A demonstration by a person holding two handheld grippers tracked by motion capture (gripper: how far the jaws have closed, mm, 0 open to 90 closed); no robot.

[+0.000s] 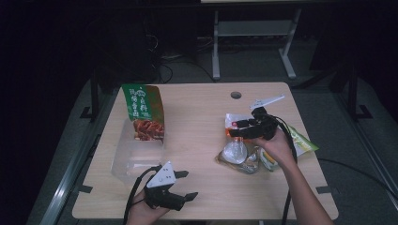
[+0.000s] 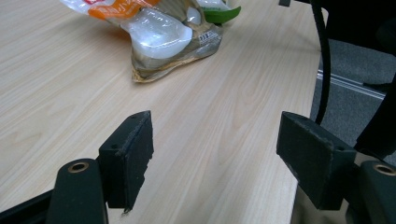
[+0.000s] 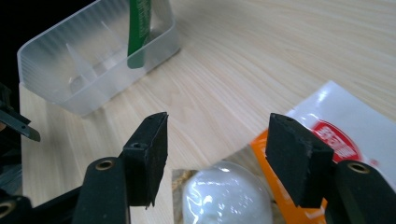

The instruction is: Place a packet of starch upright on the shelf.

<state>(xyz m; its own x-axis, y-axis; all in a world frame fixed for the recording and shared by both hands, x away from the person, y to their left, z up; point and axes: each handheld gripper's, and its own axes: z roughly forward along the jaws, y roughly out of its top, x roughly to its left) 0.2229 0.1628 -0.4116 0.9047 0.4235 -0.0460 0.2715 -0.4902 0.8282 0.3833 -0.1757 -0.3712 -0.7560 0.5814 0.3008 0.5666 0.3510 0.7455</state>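
A pile of snack packets point(image 1: 239, 152) lies on the right half of the wooden table point(image 1: 197, 112). In it are a shiny clear packet point(image 3: 224, 196) and an orange-and-white packet point(image 3: 336, 135). My right gripper point(image 1: 236, 128) hovers over the pile's far left side with its jaws open; nothing is between them point(image 3: 217, 154). A green and red snack bag point(image 1: 143, 110) stands upright in a clear plastic bin point(image 1: 136, 157) on the left. My left gripper point(image 1: 190, 184) rests near the front edge, open and empty point(image 2: 215, 154), pointing toward the pile point(image 2: 163, 37).
A green packet point(image 1: 302, 140) sticks out past the table's right edge. A round cable hole point(image 1: 236, 95) sits near the far edge. The bin point(image 3: 93, 65) has dividers inside. Bare wood lies between the bin and the pile.
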